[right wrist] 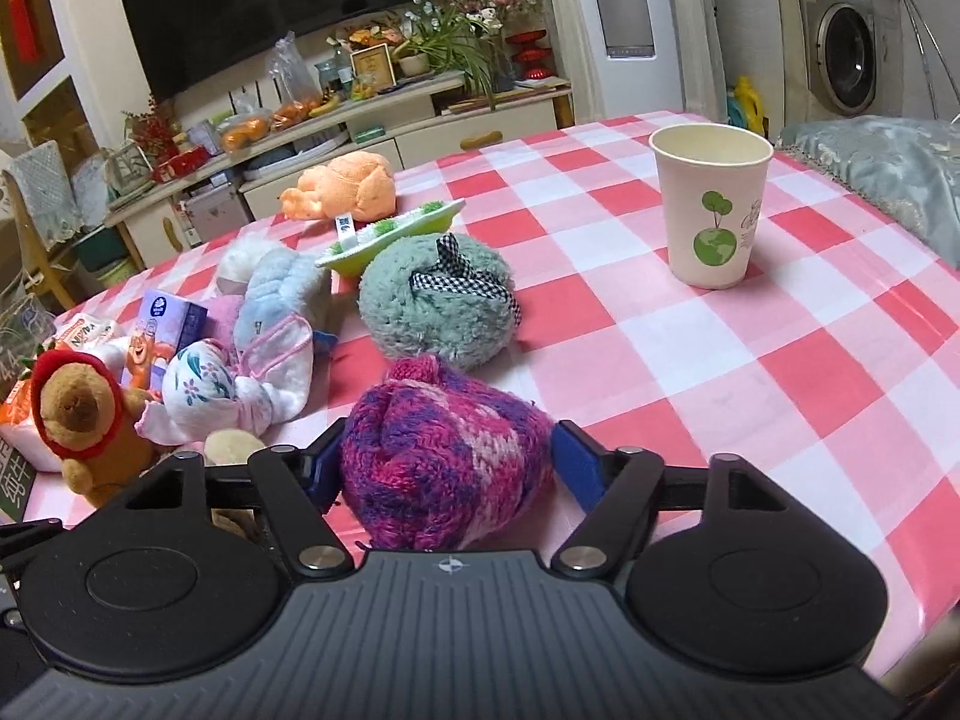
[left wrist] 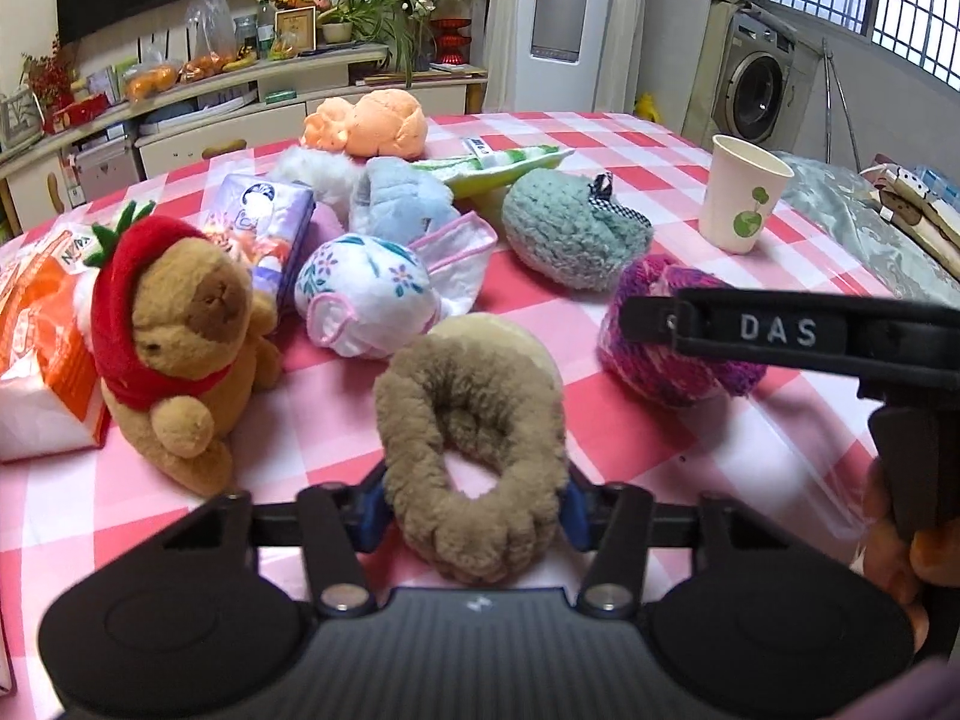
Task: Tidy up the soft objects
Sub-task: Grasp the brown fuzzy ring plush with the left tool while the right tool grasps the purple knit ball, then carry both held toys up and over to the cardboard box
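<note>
A brown fluffy ring (left wrist: 474,420) lies on the checked tablecloth (left wrist: 690,456) close in the left wrist view. My left gripper (left wrist: 473,510) is shut on it, with the blue pads (left wrist: 372,510) pressed into its two sides. A pink and purple knitted hat (right wrist: 444,456) sits between the fingers of my right gripper (right wrist: 450,462). That gripper's blue pads (right wrist: 579,465) stand right at the hat's sides, and the hat does not look squeezed. The same hat (left wrist: 654,360) shows in the left wrist view under a black finger marked DAS.
Left of the ring stands a capybara plush (left wrist: 180,336) in a strawberry hood, beside tissue packs (left wrist: 36,348). Behind lie a floral cloth bundle (left wrist: 366,294), a blue plush (left wrist: 396,198), a teal knitted piece (right wrist: 438,306) and an orange plush (right wrist: 348,186). A paper cup (right wrist: 708,204) stands far right.
</note>
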### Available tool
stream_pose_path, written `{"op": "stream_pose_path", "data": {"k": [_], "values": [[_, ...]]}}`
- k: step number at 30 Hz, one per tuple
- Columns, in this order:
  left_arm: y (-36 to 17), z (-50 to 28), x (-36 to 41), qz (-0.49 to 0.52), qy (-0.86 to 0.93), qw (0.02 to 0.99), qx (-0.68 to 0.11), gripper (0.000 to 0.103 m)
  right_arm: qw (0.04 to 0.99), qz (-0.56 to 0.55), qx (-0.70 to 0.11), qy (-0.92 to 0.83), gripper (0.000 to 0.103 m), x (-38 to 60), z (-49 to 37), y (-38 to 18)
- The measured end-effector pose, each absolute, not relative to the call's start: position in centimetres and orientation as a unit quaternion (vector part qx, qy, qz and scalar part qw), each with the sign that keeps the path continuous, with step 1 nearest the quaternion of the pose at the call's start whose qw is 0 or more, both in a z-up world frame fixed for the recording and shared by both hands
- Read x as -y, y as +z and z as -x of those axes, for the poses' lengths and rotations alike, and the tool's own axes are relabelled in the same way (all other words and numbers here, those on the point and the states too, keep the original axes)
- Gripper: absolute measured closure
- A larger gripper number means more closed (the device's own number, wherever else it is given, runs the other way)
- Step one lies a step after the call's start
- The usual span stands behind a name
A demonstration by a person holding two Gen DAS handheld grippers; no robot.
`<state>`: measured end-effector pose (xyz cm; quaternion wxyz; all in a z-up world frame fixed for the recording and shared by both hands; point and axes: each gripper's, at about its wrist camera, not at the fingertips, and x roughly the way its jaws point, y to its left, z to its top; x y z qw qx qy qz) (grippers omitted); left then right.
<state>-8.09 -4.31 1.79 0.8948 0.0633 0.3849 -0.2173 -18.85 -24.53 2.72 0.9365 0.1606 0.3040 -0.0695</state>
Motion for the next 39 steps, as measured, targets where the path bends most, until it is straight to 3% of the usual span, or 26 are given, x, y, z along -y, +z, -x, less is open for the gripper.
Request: {"op": "stream_pose_path", "data": {"k": [7, 19, 39], "values": [[2.1, 7.8, 3.7, -0.050, -0.225, 0.888, -0.397, 0.073, 0.940, -0.141, -0.302, -0.072, 0.028, 24.2, 16.9, 3.0], [5.0, 8.4, 1.2, -0.021, -0.233, 0.898, -0.373, 0.075, 0.941, -0.143, -0.295, -0.080, 0.035, 24.6, 16.2, 3.2], [9.2, 8.4, -4.5, 0.013, -0.214, 0.919, -0.331, 0.074, 0.952, -0.130, -0.269, -0.069, 0.035, 22.7, 15.2, 4.2]]}}
